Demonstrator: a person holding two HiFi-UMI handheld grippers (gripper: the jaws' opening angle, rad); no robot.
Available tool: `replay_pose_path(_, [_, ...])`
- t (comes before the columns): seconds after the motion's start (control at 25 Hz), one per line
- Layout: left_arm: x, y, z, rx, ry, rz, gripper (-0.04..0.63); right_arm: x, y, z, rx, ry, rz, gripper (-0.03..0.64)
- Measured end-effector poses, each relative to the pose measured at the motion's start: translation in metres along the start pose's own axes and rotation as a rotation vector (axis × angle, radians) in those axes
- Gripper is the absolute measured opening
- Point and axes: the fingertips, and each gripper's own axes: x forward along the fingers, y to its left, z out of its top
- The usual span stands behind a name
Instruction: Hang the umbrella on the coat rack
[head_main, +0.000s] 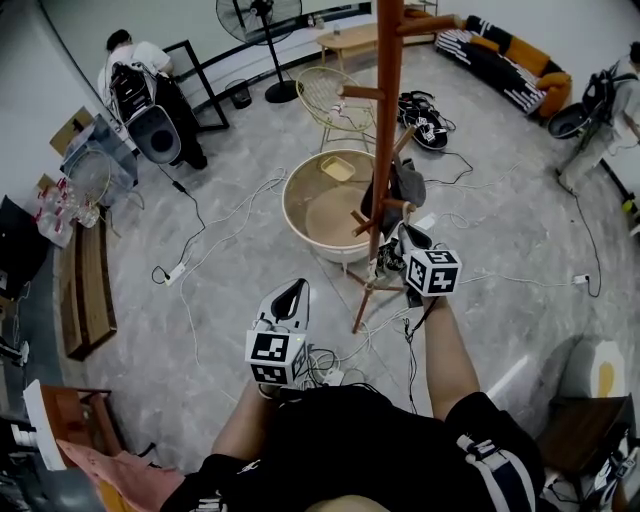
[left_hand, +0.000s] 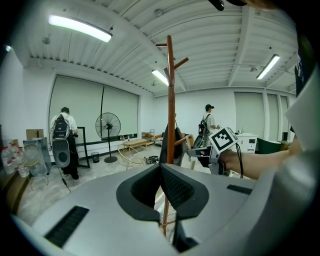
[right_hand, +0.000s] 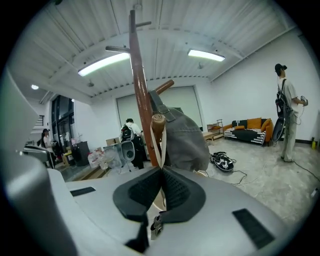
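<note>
Floor (head_main: 500, 235) tub (head_main: 330, 214), yellow pad (head_main: 338, 168) inside

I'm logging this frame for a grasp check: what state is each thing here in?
left gripper: fingers shut, nothing between them.
right gripper: fingers shut on the strap.
strap: looped over a peg, running down into the right fingers.
peg: carries the strap's loop.
coat rack: upright on the floor.
gray cloth: hanging on the coat rack, behind the strap.
</note>
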Motion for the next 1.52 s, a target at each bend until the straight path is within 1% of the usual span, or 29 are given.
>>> replay_pose_path(0.12, [0.005, -0.002, 0.001, 0.003, -0.003, -0.018, 0.017, 0.002, 0.002, 0.001, -0.021, 0.004, -0.013, 0.018])
replay_pose_path(0.28, [0.009, -0.001, 0.0, 0.001, -0.012, -0.036, 0.017, 0.0, 0.001, -0.003, -0.001, -0.011, -0.03, 0.023])
replay_pose_path(0.48, [0.017, 0.008, 0.003, -0.008, -0.02, -0.058, 0.017, 0.0, 0.002, -0.002, 0.0, -0.027, -0.062, 0.054])
replay_pose_path(0.6, [0.021, 0.02, 0.006, -0.007, -0.021, -0.088, 0.017, 0.001, 0.013, 0.003, -0.007, -0.045, -0.079, 0.054])
replay_pose_path(0.84, [0.02, 0.054, 0.017, -0.01, -0.042, -0.16, 0.017, -0.008, 0.061, 0.019, -0.04, -0.087, -0.123, 0.052])
replay_pose_path(0.92, [0.017, 0.063, 0.019, -0.011, -0.048, -0.186, 0.017, -0.015, 0.082, 0.029, -0.063, -0.122, -0.134, 0.021])
replay_pose_path(0.96, [0.014, 0.067, 0.018, -0.011, -0.051, -0.199, 0.017, -0.021, 0.093, 0.033, -0.082, -0.143, -0.144, 0.015])
replay_pose_path(1.08, [0.005, 0.077, 0.018, -0.011, -0.061, -0.232, 0.017, -0.041, 0.127, 0.047, -0.152, -0.217, -0.184, 0.015])
replay_pose_path(1.16, [-0.001, 0.087, 0.023, -0.012, -0.069, -0.248, 0.017, -0.051, 0.152, 0.059, -0.173, -0.259, -0.191, 0.014])
replay_pose_path(1.32, [-0.013, 0.104, 0.035, -0.013, -0.081, -0.276, 0.017, -0.066, 0.193, 0.071, -0.185, -0.291, -0.204, 0.012])
replay_pose_path(1.52, [-0.027, 0.114, 0.042, -0.01, -0.096, -0.31, 0.017, -0.076, 0.218, 0.065, -0.151, -0.299, -0.216, 0.012])
